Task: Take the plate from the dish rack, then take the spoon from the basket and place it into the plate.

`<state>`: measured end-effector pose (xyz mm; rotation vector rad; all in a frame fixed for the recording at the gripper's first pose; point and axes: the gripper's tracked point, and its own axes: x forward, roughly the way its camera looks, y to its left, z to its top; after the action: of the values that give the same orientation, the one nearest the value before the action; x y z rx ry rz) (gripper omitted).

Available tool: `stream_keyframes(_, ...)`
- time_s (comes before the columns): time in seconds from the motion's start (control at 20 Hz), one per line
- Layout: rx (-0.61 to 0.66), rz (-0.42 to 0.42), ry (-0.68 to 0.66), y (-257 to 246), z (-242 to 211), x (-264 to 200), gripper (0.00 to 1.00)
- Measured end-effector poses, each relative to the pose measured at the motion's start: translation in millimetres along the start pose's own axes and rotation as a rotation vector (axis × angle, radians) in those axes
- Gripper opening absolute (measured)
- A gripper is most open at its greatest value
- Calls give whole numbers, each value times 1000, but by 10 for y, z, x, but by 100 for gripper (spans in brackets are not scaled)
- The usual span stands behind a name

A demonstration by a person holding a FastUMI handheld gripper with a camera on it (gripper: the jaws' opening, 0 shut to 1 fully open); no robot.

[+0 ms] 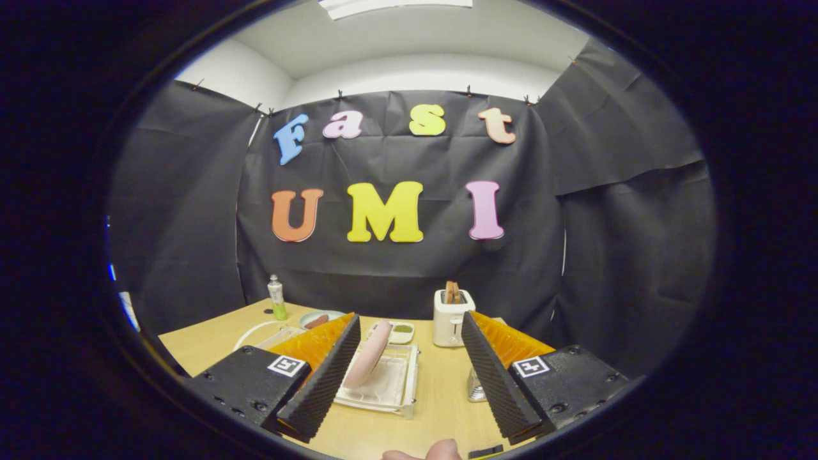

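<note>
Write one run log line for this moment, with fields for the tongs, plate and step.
tongs: open, empty | plate: pink, standing on edge in dish rack, just ahead between fingers | step: plate not yet taken

Nothing I can read on my table's things; my gripper's (409,377) fingers, spread wide, each carry a square black-and-white marker (286,365); the green bottle's (277,298) label is too small.

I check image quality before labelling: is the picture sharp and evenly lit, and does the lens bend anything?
In the gripper view the light is soft and even, with no glare. The fisheye curves the table edge. The pink plate in the dish rack is sharp, as is the toaster. The open gripper has crisp ribbed pads.
</note>
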<state>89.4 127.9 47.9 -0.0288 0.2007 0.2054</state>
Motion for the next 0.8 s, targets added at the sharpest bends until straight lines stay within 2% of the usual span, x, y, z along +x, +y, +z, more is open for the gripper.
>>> stream_keyframes(0.15,25,43,83,149,30,334,100)
stream_keyframes(0.4,59,56,212,285,-16,920,100)
stream_keyframes(0.6,69,78,370,401,-297,1310,100)
stream_keyframes(0.8,102,52,523,351,-610,1649,100)
